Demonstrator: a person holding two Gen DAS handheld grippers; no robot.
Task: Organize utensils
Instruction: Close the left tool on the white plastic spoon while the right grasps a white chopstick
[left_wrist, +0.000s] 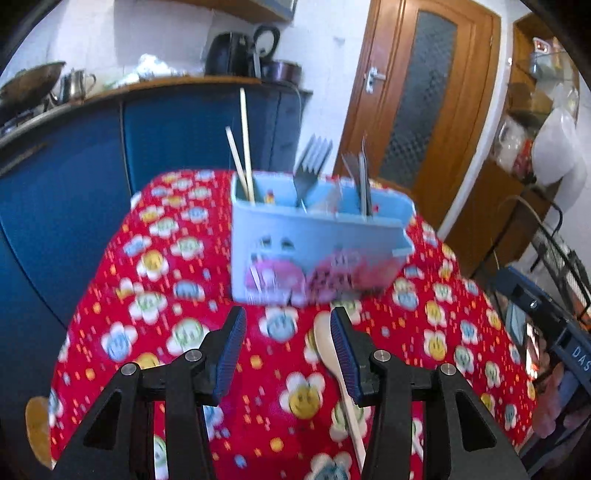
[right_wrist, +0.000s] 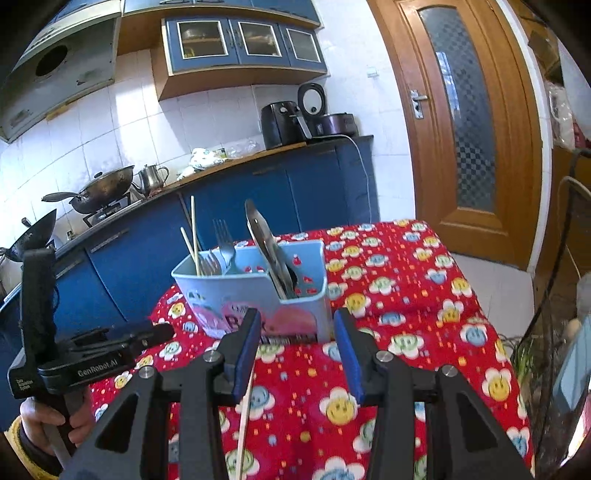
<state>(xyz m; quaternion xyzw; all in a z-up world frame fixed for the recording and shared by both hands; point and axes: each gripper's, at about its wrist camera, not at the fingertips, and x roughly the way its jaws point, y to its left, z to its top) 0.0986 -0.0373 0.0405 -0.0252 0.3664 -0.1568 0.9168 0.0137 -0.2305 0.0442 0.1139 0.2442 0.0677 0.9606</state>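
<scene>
A light-blue utensil caddy stands on the red flowered tablecloth. It holds two chopsticks, forks and metal blades. My left gripper is open and empty, just short of the caddy. A wooden spoon lies on the cloth under its right finger. In the right wrist view the caddy holds chopsticks, forks and a large metal spoon. My right gripper is open. A thin chopstick lies on the cloth below its left finger.
Blue kitchen cabinets with a wok, kettle and appliances stand behind the table. A wooden door is at the right. The left hand-held gripper shows at the left of the right wrist view. A wire rack stands beside the table.
</scene>
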